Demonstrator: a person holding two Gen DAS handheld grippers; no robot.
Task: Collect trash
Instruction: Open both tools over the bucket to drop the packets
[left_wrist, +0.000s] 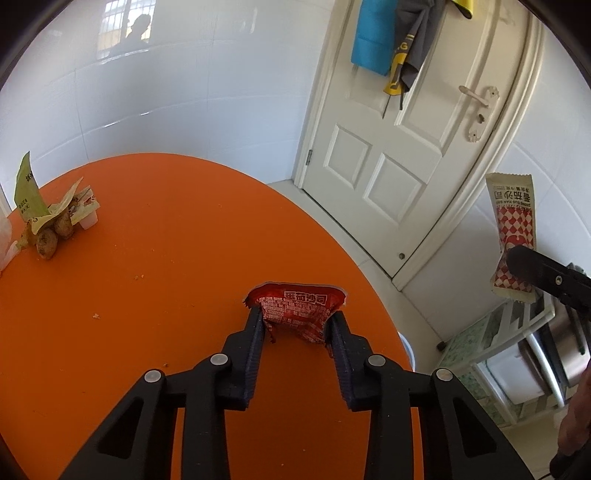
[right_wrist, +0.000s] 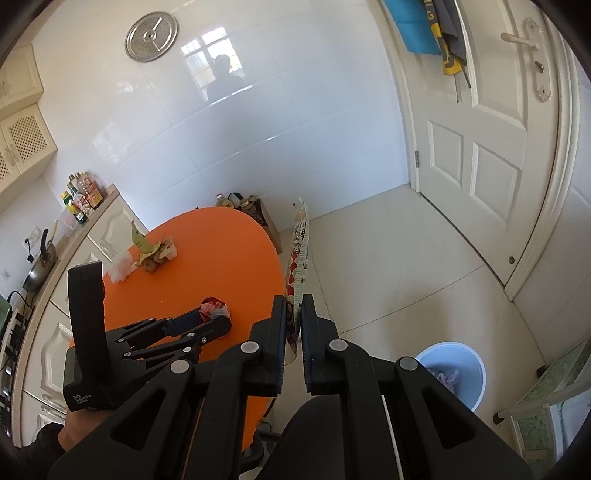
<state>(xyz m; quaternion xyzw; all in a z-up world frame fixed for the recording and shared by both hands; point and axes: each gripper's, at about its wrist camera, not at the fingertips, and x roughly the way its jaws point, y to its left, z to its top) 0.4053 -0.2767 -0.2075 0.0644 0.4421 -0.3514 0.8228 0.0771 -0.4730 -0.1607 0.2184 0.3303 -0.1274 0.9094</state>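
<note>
A crumpled red sauce packet (left_wrist: 295, 308) lies on the round orange table (left_wrist: 147, 240) near its right edge. My left gripper (left_wrist: 296, 322) is shut on it, a pad pressing each side so the packet buckles upward. The right wrist view shows the same grip from the side, with the left gripper (right_wrist: 218, 316) on the red packet (right_wrist: 211, 307). My right gripper (right_wrist: 293, 312) is shut on a long white sachet with a red checked print (right_wrist: 298, 254), held edge-on above the floor beside the table. The left wrist view shows that sachet (left_wrist: 513, 229) upright in the right gripper's fingers (left_wrist: 543, 275).
A heap of wrappers, a small white cup and brown scraps (left_wrist: 55, 218) sits at the table's far left, beside a white plastic bag (right_wrist: 120, 266). A light blue bin (right_wrist: 452, 369) with rubbish inside stands on the floor at the right. A white door (left_wrist: 406, 147) and a low shelf (left_wrist: 517, 350) lie beyond.
</note>
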